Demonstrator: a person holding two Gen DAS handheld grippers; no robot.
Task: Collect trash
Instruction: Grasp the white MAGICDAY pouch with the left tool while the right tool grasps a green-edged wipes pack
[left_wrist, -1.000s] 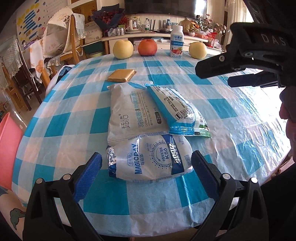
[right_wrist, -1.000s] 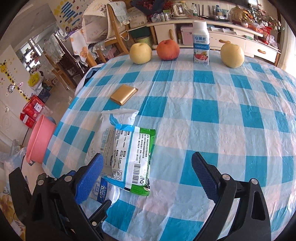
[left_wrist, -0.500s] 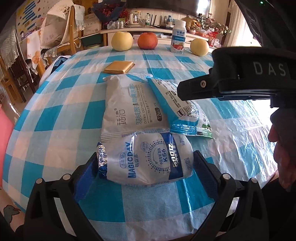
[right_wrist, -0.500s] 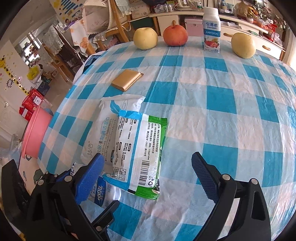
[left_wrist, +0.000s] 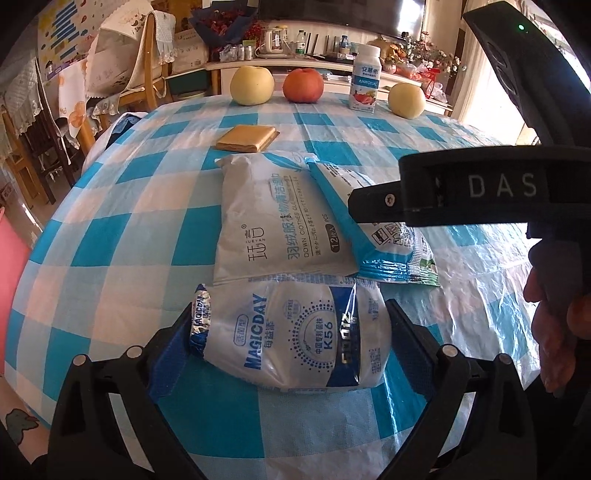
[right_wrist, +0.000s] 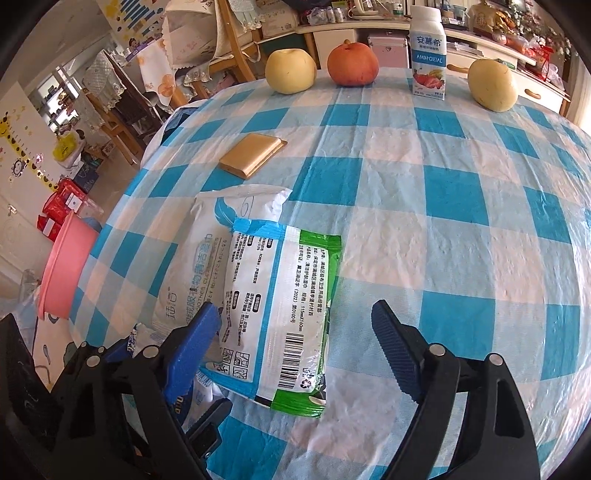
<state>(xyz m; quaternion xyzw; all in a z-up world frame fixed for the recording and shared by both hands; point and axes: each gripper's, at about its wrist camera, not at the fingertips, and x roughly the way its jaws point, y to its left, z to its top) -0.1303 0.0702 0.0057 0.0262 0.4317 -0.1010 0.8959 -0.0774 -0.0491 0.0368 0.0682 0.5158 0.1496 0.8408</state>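
Three empty packets lie on the blue-checked tablecloth (left_wrist: 122, 229). A white-and-blue MAGICDAY packet (left_wrist: 291, 339) lies between the fingers of my left gripper (left_wrist: 286, 343), which stands open around it, the pads at or near its ends. Behind it lie a white wipes packet (left_wrist: 277, 221) and a green-edged packet (left_wrist: 399, 240). In the right wrist view my right gripper (right_wrist: 299, 332) is open just above the green-edged packet (right_wrist: 280, 306), with the white packet (right_wrist: 195, 266) to its left.
A flat gold packet (left_wrist: 246, 138), two yellow pears (left_wrist: 252, 85), a red apple (left_wrist: 303, 85) and a yoghurt bottle (left_wrist: 365, 79) stand at the table's far side. A pink basin (right_wrist: 64, 266) sits on the floor left of the table. Chairs stand behind.
My left gripper has moved forward and down, so the MAGICDAY packet now lies between its fingers. My right gripper has moved forward over the green-edged packet.
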